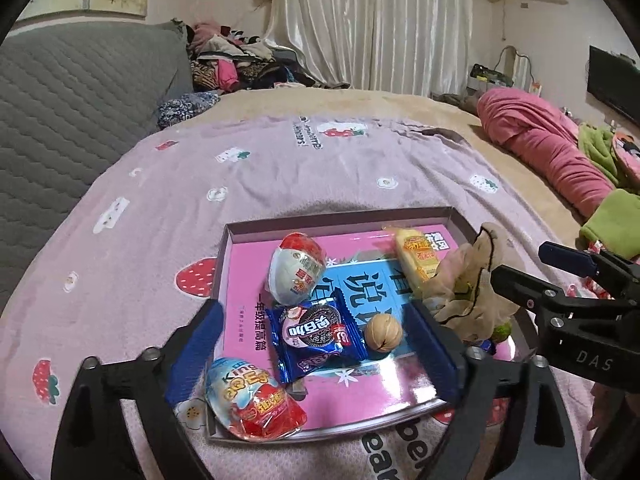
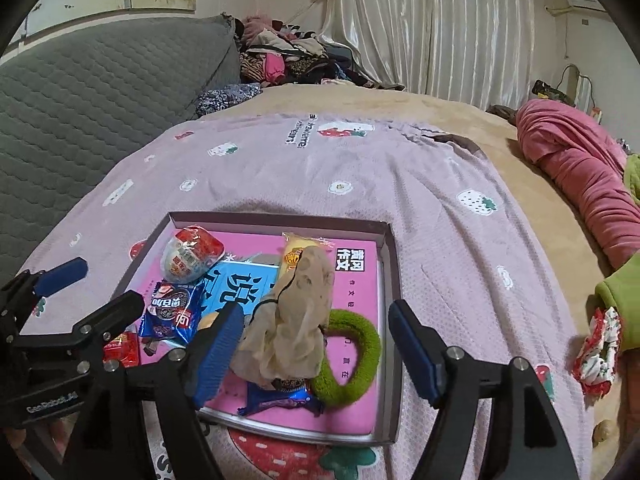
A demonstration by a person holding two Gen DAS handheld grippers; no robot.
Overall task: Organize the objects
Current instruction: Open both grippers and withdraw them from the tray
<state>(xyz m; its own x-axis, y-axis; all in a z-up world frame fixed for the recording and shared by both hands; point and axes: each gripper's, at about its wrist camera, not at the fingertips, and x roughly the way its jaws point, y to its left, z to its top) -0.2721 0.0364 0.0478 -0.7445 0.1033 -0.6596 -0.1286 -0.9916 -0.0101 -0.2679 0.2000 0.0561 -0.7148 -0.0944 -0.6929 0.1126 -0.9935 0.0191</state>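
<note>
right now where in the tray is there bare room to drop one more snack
Most bare floor lies at the tray's far right corner, beyond the green hair tie and right of the yellow cake packet. A narrower strip runs along the far wall behind the egg toy. The near left is crowded: cookie packet, walnut, and the beige cloth heaped centrally.

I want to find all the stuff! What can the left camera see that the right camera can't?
Only the left view shows the walnut whole and the egg at the tray's near corner whole.

Only the right view shows the green ring whole and a second cookie pack under the beige cloth.

Both show the tray, the far egg, the blue cookie pack, the yellow pack and the cloth, with the left gripper and right gripper open.
</note>
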